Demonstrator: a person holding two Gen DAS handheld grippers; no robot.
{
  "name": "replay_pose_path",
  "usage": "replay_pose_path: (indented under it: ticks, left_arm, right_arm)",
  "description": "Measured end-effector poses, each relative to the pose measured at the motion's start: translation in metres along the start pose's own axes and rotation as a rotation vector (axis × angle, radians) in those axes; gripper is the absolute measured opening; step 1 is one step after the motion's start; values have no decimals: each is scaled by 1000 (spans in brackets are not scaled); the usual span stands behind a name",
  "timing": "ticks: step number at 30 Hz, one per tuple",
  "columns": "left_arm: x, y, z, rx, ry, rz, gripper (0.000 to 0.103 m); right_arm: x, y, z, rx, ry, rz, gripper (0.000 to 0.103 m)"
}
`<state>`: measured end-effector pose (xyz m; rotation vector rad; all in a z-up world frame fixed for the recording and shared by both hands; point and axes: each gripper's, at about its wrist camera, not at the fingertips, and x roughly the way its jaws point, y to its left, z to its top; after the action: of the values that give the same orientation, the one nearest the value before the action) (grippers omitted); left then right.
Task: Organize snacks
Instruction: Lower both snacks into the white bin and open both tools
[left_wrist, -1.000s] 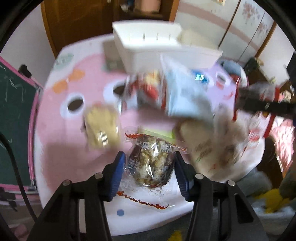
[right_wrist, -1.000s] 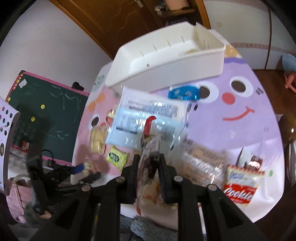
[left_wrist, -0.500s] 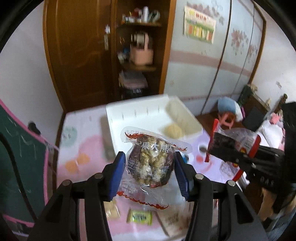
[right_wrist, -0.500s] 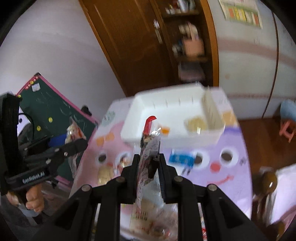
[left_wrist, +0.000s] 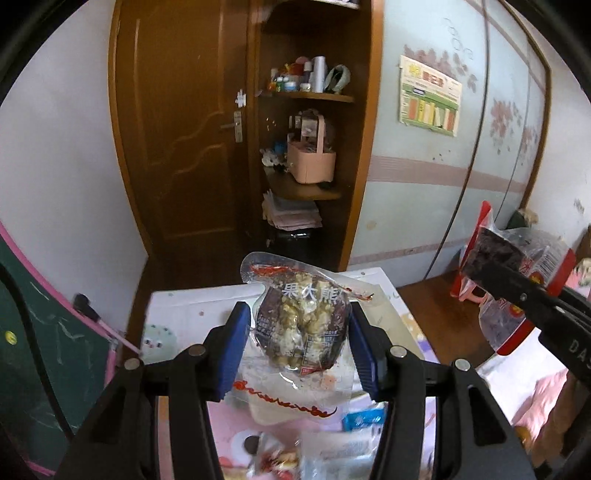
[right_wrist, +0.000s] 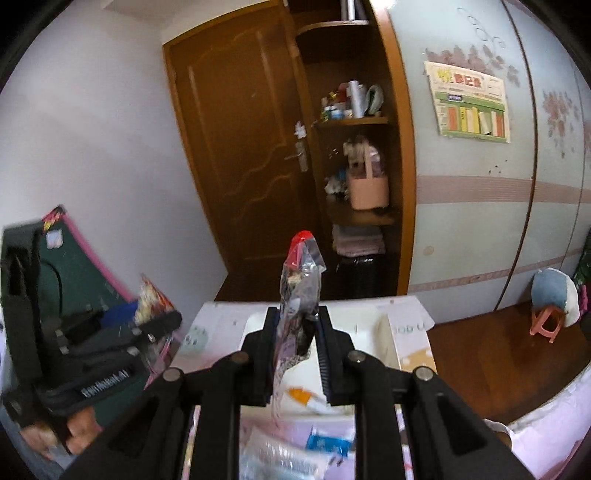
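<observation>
Now that both grippers have risen from the table, the left gripper (left_wrist: 297, 341) clamps a nut pack (left_wrist: 301, 328) and the right gripper (right_wrist: 295, 347) pinches a red-edged pack (right_wrist: 299, 291) above the white bin (right_wrist: 369, 328), ready to drop.

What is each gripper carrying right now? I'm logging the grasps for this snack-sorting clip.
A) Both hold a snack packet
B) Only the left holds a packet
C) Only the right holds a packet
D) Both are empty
A: the left gripper clamps a clear walnut snack packet, and the right gripper pinches a red-trimmed snack packet edge-on.
</observation>
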<state>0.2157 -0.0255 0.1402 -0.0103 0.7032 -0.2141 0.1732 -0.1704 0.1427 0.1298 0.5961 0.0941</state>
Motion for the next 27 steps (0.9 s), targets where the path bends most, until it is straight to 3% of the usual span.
replay_pose_path:
  ticks: [6,17,19,21,22,25,27]
  left_arm:
    - [64,11,0,-49,51,29,51]
    - [151,11,-23,-25,146,100,54]
    - [161,11,-27,-18,152,112,65]
    - [166,14,-33,-17,162,129,85]
    - [166,16,-35,-23,159,144,89]
    - [161,25,-41,-36,152,115,91]
    - [156,29,-45,-48,159,107,91]
  right_arm:
    - [58,-11,9,58,62,-21,19]
    - [161,-22,-26,105,257,-38,19]
    - [174,-20,-30,88,280,-44,20]
    - [181,-18,-34,72,303,-69,34]
    - [183,-17,-36,70,312,-73,35]
    - [179,-20,-42,90,315,-86,46]
    - [176,-25,-45,124,324,-72,48]
